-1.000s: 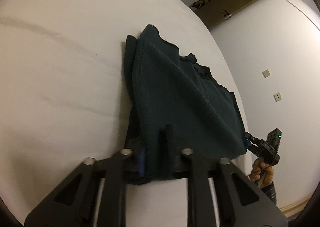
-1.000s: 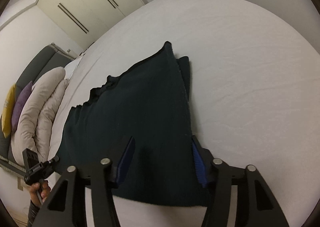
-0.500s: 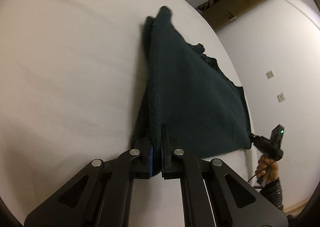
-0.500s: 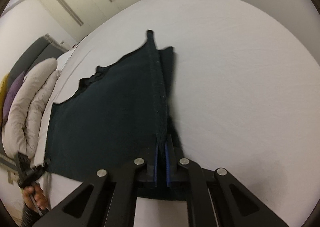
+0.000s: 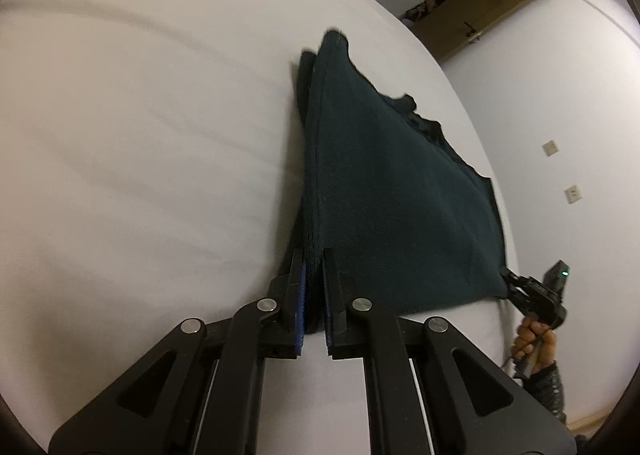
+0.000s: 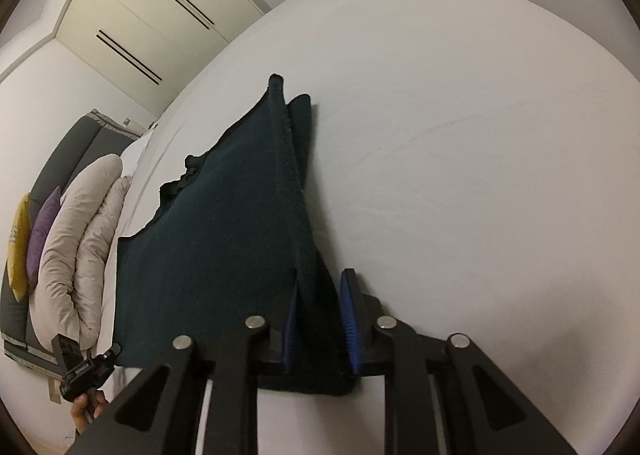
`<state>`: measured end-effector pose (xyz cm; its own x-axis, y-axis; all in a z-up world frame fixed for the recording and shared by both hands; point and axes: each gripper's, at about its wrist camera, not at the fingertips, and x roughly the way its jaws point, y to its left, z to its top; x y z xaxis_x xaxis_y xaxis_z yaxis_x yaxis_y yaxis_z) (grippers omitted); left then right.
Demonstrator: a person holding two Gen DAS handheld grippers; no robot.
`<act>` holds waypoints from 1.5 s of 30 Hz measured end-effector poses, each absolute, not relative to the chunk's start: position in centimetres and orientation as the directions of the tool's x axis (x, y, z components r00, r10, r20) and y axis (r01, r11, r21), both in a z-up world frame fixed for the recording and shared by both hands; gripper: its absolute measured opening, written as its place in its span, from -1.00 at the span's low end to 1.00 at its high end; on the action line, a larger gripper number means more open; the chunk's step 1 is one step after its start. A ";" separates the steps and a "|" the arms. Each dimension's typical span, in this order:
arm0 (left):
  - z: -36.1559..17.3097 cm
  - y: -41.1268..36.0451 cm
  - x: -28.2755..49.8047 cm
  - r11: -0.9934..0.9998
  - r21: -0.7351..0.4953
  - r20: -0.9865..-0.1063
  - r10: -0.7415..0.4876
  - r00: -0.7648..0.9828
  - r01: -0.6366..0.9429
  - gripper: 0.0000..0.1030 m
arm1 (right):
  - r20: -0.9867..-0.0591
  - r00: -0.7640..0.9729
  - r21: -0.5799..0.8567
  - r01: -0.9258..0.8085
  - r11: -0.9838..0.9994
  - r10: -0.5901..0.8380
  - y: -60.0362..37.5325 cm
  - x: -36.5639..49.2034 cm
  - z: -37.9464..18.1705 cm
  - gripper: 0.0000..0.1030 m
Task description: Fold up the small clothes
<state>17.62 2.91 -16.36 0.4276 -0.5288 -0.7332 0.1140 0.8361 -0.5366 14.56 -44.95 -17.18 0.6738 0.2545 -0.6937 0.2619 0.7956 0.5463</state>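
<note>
On the wide bed with its smooth, faintly creased white sheet lies the small dark green garment of fuzzy fleece, folded into a rough wedge with a jagged, wavy far edge and a thick doubled fold along one side. The left gripper, black with blue ribbed pads, has its jaws pressed together on the near corner of that fold, which stands up as a narrow ridge between them. In the right wrist view the right gripper sits over the garment's other near corner; its jaws are opening, the blue pads now stand clear of the fleece that still lies between them. A puffy beige duvet roll with a purple and a yellow cushion rests against a grey headboard to the side.
</note>
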 end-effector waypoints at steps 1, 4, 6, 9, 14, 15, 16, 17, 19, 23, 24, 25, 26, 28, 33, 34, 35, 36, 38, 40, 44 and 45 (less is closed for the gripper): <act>-15.6 3.1 17.6 0.844 -0.522 -0.735 -0.517 0.439 0.119 -0.87 | -0.693 0.674 0.549 0.263 0.793 0.256 -45.0 14.4 -17.2 -0.58; -12.8 2.4 17.7 0.894 -0.428 -0.753 -0.434 0.494 0.131 -0.87 | -0.713 0.669 0.510 0.292 0.809 0.208 -44.6 14.1 -16.4 -0.44; -11.0 2.3 17.7 0.926 -0.362 -0.756 -0.359 0.548 0.107 -0.87 | -0.729 0.673 0.443 0.322 0.837 0.126 -44.1 13.8 -15.2 -0.41; -9.1 1.2 18.3 0.919 -0.367 -0.712 -0.379 0.591 0.145 -0.87 | -0.702 0.712 0.370 0.329 0.869 0.030 -43.3 13.6 -12.5 -0.37; -8.7 -4.9 22.1 0.917 -0.286 -0.706 -0.397 0.586 0.277 -0.87 | -0.620 0.759 0.450 0.135 0.883 0.200 -39.8 18.0 -9.6 -0.37; -9.1 -6.6 23.3 0.920 -0.263 -0.717 -0.388 0.579 0.291 -0.87 | -0.606 0.757 0.466 0.091 0.880 0.243 -38.7 19.5 -9.5 -0.37; -9.4 -7.8 24.1 0.920 -0.248 -0.719 -0.385 0.578 0.305 -0.87 | -0.590 0.755 0.483 0.044 0.875 0.288 -37.7 21.1 -9.6 -0.37; -9.8 -9.3 25.3 0.922 -0.214 -0.721 -0.372 0.584 0.323 -0.87 | -0.582 0.748 0.497 0.019 0.867 0.318 -36.7 22.6 -9.9 -0.37; -10.8 -10.9 27.1 0.939 -0.140 -0.740 -0.309 0.598 0.313 -0.87 | -0.590 0.718 0.538 0.007 0.843 0.371 -35.4 25.7 -11.3 -0.37; -15.0 -10.5 30.9 0.963 -0.094 -0.803 -0.224 0.552 0.253 -0.87 | -0.614 0.671 0.586 0.036 0.809 0.415 -35.0 30.0 -14.4 -0.39; -16.1 -9.3 31.3 0.954 -0.156 -0.792 -0.275 0.545 0.256 -0.87 | -0.606 0.671 0.612 0.052 0.789 0.427 -36.0 30.7 -15.3 -0.49; -16.5 -8.3 31.3 0.942 -0.216 -0.770 -0.327 0.548 0.259 -0.87 | -0.590 0.684 0.644 0.080 0.761 0.429 -37.4 31.0 -16.0 -0.57; -16.8 -7.2 31.4 0.923 -0.288 -0.748 -0.383 0.542 0.255 -0.87 | -0.583 0.695 0.662 0.104 0.742 0.422 -38.7 30.9 -16.2 -0.68; -17.0 -6.2 31.8 0.901 -0.350 -0.731 -0.433 0.528 0.254 -0.87 | -0.547 0.739 0.708 0.158 0.688 0.393 -42.6 30.2 -17.0 -0.71; -17.5 -4.7 32.4 0.866 -0.448 -0.699 -0.495 0.517 0.223 -0.87 | -0.518 0.814 0.773 0.315 0.551 0.261 -50.3 26.5 -18.1 -1.00; -17.3 -4.5 32.2 0.869 -0.447 -0.700 -0.488 0.521 0.214 -0.87 | -0.517 0.826 0.771 0.336 0.541 0.224 -51.0 25.3 -17.6 -1.00; -16.9 -4.5 31.7 0.881 -0.430 -0.711 -0.465 0.527 0.198 -0.87 | -0.528 0.827 0.756 0.353 0.552 0.194 -51.0 24.3 -16.8 -0.80; -16.1 -4.6 30.5 0.902 -0.391 -0.725 -0.423 0.543 0.182 -0.87 | -0.531 0.828 0.741 0.352 0.572 0.180 -50.5 23.3 -15.9 -0.64; -14.6 -4.9 28.3 0.918 -0.353 -0.727 -0.390 0.565 0.179 -0.87 | -0.455 0.849 0.774 0.228 0.590 0.268 -47.9 21.2 -14.1 -0.61; -13.5 -4.9 25.3 0.897 -0.399 -0.693 -0.432 0.577 0.191 -0.87 | -0.397 0.833 0.793 0.101 0.601 0.384 -43.7 19.6 -13.2 -0.36; -15.3 -6.0 22.4 0.910 -0.375 -0.738 -0.409 0.536 0.178 -0.87 | -0.421 0.717 0.770 -0.042 0.637 0.556 -36.1 18.7 -14.6 -0.04; -16.7 -5.7 22.5 0.909 -0.389 -0.759 -0.409 0.507 0.150 -0.87 | -0.457 0.681 0.760 -0.034 0.649 0.572 -35.0 18.9 -15.8 -0.04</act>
